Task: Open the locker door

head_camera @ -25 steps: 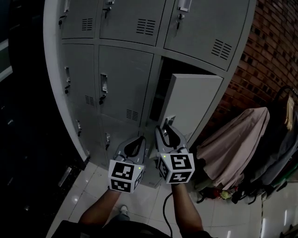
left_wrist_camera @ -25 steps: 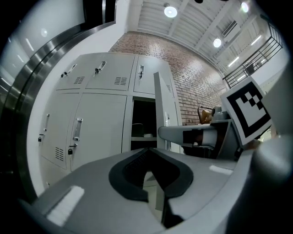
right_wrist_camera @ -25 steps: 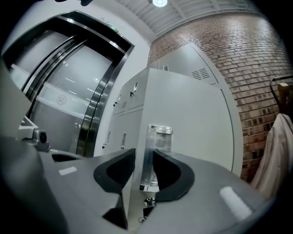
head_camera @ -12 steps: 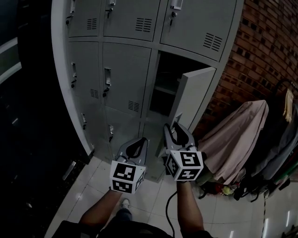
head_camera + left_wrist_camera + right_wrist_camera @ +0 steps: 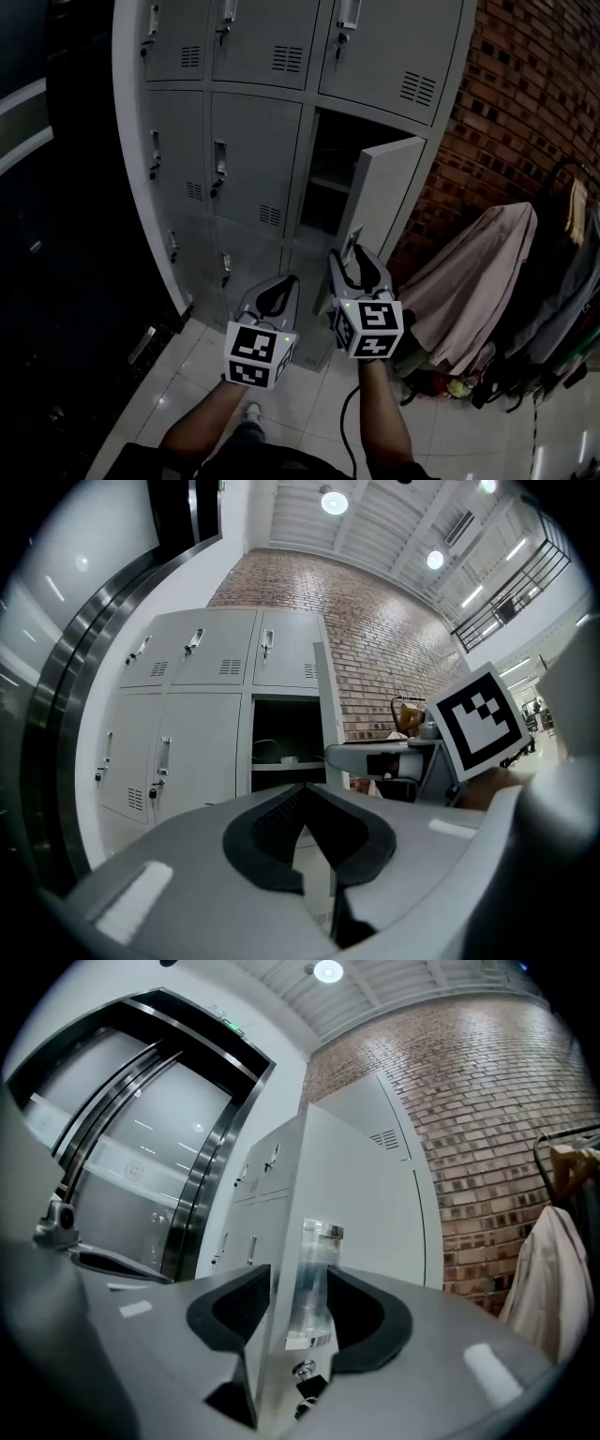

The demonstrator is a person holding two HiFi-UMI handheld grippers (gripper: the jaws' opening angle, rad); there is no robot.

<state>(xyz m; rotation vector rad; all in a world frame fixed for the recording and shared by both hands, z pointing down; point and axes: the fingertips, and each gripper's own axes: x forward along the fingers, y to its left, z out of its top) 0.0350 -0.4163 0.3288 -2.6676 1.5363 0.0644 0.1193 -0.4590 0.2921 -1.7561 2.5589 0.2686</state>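
Observation:
The grey locker bank (image 5: 253,159) has one middle-row door (image 5: 380,192) swung outward on its right-hand hinge, baring a dark compartment (image 5: 328,178) with a shelf. My right gripper (image 5: 354,246) is at the door's free edge. In the right gripper view the door edge (image 5: 281,1241) and its clear plastic handle (image 5: 314,1279) stand between the jaws of the right gripper (image 5: 298,1283). Those jaws are opening, and the pads are just off the handle. My left gripper (image 5: 284,283) hangs lower left, shut and empty. The left gripper (image 5: 305,789) faces the open compartment (image 5: 286,738).
A brick wall (image 5: 525,112) runs to the right of the lockers. A beige garment (image 5: 478,272) and dark clothes on a rack (image 5: 562,319) hang close by the open door. Pale floor tiles (image 5: 187,375) lie below. A dark glass wall (image 5: 56,234) stands at the left.
The locker door has swung further outward since a second ago. My right gripper went with its edge, and its jaws have spread. The left gripper has hardly moved.

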